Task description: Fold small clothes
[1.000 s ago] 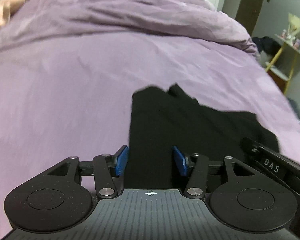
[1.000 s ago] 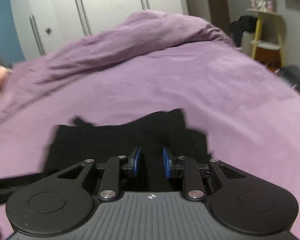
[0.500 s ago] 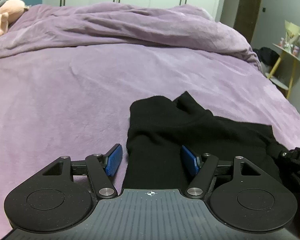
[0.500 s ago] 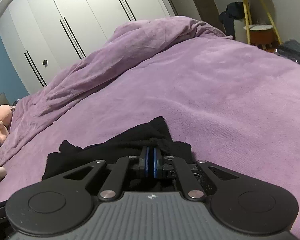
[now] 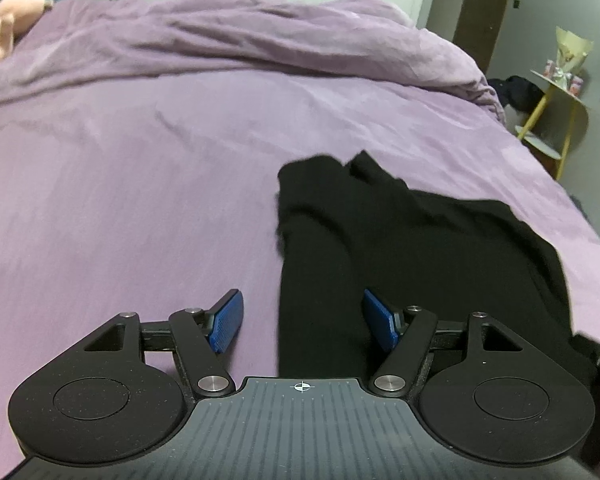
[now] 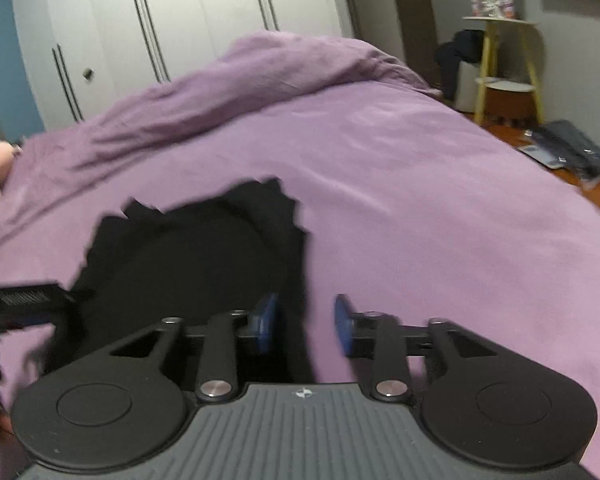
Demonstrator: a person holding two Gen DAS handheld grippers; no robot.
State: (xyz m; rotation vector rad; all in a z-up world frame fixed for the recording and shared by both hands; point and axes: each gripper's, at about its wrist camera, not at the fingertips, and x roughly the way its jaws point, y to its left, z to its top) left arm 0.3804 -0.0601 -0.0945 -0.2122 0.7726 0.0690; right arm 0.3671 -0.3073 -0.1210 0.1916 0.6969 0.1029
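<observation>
- The black garment [image 5: 412, 248] lies crumpled on the near part of the purple bed cover [image 5: 148, 184], with bare cover to its left and right.
- The left gripper [image 5: 302, 320] is released, blue pads spread wide over the garment's left edge (neither pad pressing it).
- The right gripper [image 6: 303, 322] has just been opening; its pads straddle the garment's right edge without gripping.

A matt black cloth garment [image 5: 420, 248] is spread on a soft, faintly creased purple bedspread [image 5: 140, 200]; glossy white wardrobe doors [image 6: 204, 28] are seen behind.
</observation>
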